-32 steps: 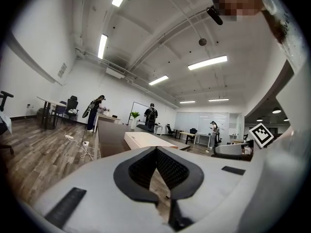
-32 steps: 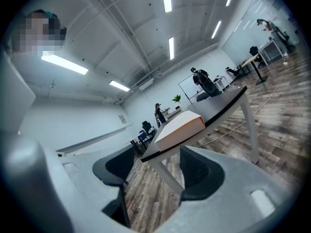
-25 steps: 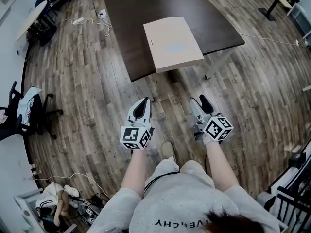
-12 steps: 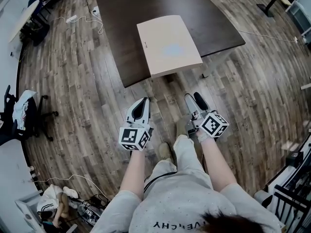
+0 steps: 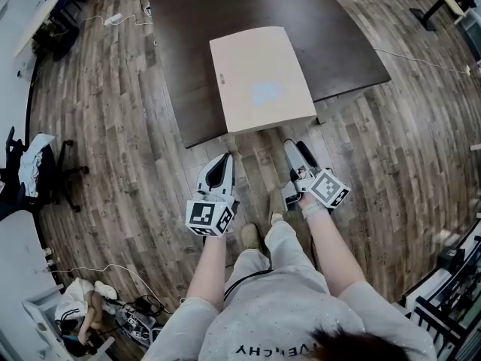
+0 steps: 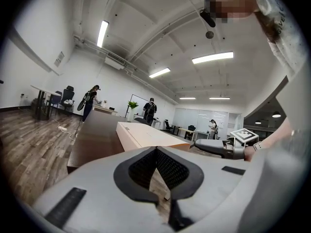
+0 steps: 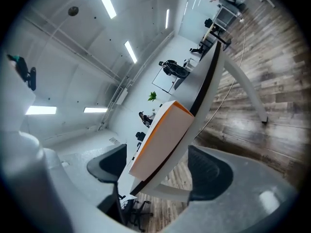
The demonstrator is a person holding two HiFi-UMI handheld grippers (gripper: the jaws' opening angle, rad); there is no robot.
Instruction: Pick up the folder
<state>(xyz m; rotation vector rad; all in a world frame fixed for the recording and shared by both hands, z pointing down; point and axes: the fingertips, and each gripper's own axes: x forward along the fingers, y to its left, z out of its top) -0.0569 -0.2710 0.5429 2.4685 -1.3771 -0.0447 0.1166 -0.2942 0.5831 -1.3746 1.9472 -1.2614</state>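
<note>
The folder (image 5: 259, 77), seemingly stiff and light, overhangs the worktop's (image 5: 188, 28) near edge, the best place to pinch it; the right gripper (image 5: 298, 149), empty, has just been opening its jaws, while the left gripper (image 5: 224, 161) is pressed together.

Beige folder (image 5: 261, 77) overhanging your table's (image 5: 188, 43) near edge, your left gripper (image 5: 223, 159) and right gripper (image 5: 295, 147) near that edge, right jaws just been opening, nothing between them
</note>
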